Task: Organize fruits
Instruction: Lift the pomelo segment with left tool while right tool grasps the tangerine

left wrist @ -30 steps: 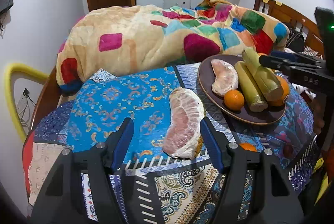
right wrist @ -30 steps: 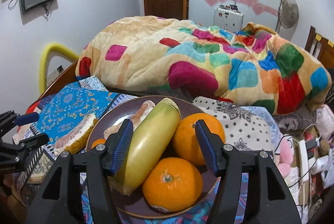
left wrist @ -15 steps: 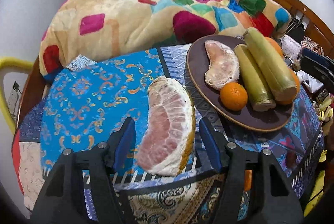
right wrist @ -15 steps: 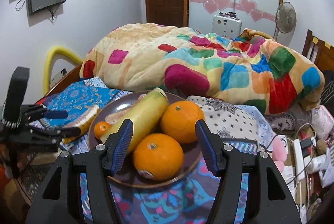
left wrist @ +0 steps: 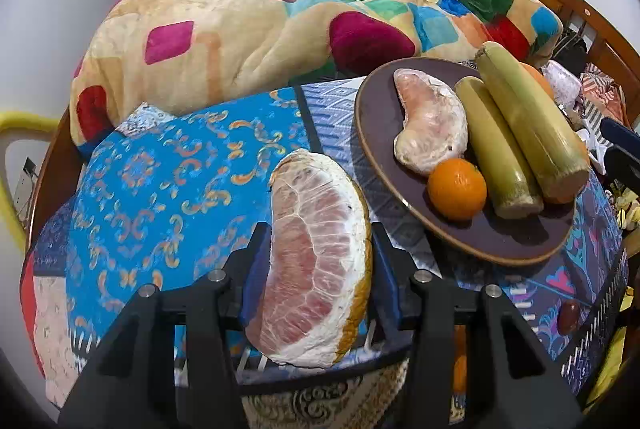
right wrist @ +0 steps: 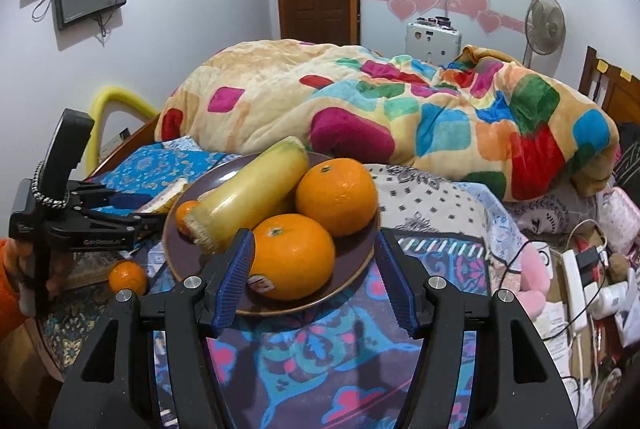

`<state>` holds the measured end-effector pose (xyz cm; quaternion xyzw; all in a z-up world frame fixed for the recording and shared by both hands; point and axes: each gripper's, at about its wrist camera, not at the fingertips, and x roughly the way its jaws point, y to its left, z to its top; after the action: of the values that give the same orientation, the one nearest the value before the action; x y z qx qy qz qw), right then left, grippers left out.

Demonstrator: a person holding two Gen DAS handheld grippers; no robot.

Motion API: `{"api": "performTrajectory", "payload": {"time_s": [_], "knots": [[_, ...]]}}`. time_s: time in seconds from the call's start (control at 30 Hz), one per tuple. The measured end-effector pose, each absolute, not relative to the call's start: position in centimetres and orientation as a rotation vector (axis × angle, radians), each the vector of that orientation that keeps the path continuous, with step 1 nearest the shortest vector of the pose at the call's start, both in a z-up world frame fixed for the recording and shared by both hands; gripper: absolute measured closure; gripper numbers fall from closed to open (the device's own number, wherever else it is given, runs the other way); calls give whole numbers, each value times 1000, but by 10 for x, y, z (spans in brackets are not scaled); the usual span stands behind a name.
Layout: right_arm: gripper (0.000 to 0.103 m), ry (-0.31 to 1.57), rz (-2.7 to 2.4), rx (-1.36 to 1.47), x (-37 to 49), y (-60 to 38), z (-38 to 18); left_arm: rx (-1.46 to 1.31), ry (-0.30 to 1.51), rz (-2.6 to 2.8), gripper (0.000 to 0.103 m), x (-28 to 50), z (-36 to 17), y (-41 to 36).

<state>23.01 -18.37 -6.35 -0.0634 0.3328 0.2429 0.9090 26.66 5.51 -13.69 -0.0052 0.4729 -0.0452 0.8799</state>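
My left gripper (left wrist: 318, 269) is shut on a large pomelo wedge (left wrist: 316, 261), pink flesh up, held over the blue patterned cloth. A brown plate (left wrist: 380, 117) to its right holds a peeled pomelo piece (left wrist: 432, 125), a small orange (left wrist: 457, 189) and two sugarcane pieces (left wrist: 528, 125). In the right wrist view my right gripper (right wrist: 316, 273) is open and empty, just in front of the plate (right wrist: 360, 261), which shows two large oranges (right wrist: 294, 261), a sugarcane piece (right wrist: 256, 193) and a small orange (right wrist: 185, 215). The left gripper (right wrist: 132, 217) shows at the left.
A loose small orange (right wrist: 128, 277) lies on the table left of the plate. A colourful blanket (left wrist: 280, 21) is heaped on the bed behind. A wooden chair (left wrist: 560, 1) stands at the right. Cables and a power strip (right wrist: 576, 281) lie at the far right.
My left gripper moved forward around the pomelo wedge and closed on it. My right gripper drew back from the plate and stayed open.
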Motion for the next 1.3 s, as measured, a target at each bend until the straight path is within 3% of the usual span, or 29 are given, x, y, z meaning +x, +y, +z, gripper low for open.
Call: {"api": "performTrajectory", "payload": {"time_s": [0.57,0.93,1.13,1.3], "knots": [[45,713,676,-162,176,-111,-72,-12,866,-70,55,157,-98,91],[45,803,721,-243,176,-67,-101,-25,843,-47,55,139,-104,107],[68,867,746,-243,183,-65,-110,-18,840,-44,55,138,-107,105],[69,847,752,-235,180,-71,-106,-17,827,-58,55,141,-100,96]]}}
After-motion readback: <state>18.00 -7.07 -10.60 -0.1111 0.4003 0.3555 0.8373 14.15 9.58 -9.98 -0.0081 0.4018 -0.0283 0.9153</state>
